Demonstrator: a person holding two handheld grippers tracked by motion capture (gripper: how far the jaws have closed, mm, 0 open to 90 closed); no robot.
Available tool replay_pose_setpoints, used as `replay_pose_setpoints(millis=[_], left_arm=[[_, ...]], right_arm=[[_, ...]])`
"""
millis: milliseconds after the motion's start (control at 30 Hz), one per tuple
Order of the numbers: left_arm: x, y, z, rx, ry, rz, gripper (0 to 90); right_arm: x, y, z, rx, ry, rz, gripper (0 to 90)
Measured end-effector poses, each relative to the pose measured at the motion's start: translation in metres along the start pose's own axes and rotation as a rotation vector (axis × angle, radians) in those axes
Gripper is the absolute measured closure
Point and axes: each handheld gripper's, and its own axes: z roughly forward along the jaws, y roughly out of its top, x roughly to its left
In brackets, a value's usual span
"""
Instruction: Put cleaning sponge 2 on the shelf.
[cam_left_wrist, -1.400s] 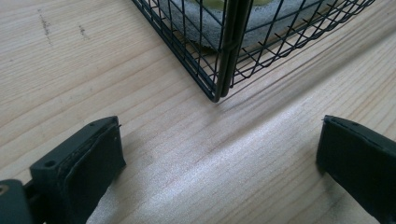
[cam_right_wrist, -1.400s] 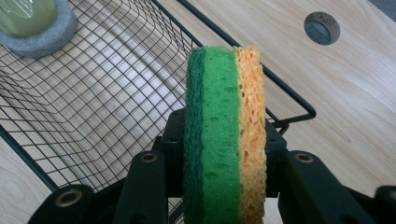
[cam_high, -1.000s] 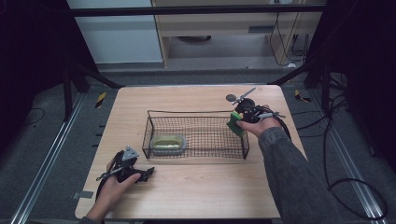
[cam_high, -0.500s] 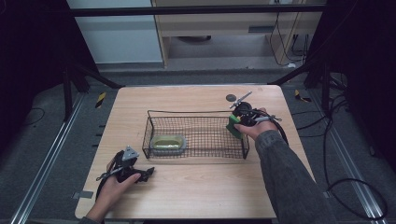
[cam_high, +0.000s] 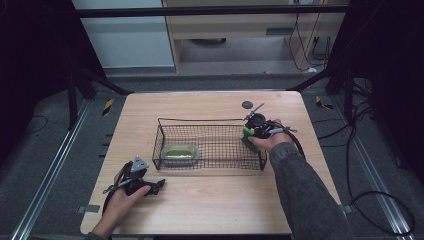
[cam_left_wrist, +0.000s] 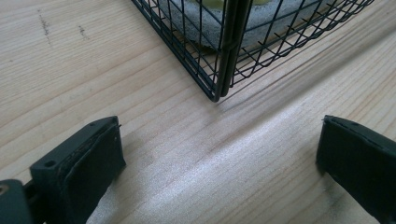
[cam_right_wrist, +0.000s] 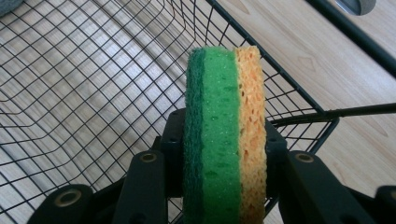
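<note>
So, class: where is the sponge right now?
The sponge is clamped in the right gripper, at the right end of the wire basket, just over its rim in the high view.

No text, label, brand or number could be read on anything in these views.

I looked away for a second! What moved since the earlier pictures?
The right gripper sank a little, bringing the sponge clamped in its jaws lower, over the right end of the basket. Nothing was let go. The left gripper, the basket and the grey dish inside it kept their places.
</note>
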Motion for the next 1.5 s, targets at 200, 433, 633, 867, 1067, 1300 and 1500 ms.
replay_pose_setpoints(millis=[200,433,633,867,1067,1300,1500], left_arm=[[0.000,0.000,0.000,0.000,0.000,0.000,0.0],[0.000,0.000,0.000,0.000,0.000,0.000,0.0],[0.000,0.000,0.000,0.000,-0.001,0.000,0.0],[0.000,0.000,0.000,0.000,0.000,0.004,0.0],[0.001,0.000,0.000,0.003,0.000,0.007,0.0],[0.001,0.000,0.000,0.004,0.000,0.008,0.0],[0.001,0.000,0.000,0.004,0.001,0.008,0.0]], right_arm=[[0.002,0.000,0.003,0.003,-0.007,0.000,63.8],[0.002,0.001,0.003,0.004,-0.012,-0.005,62.4],[0.004,0.002,0.003,0.008,-0.009,0.000,53.6],[0.009,0.003,-0.006,-0.009,-0.002,0.004,53.9],[0.013,0.004,-0.014,-0.024,0.002,-0.007,56.7],[0.022,0.003,-0.020,-0.022,0.015,-0.026,59.1],[0.025,-0.001,-0.023,-0.037,0.042,-0.016,55.7]])
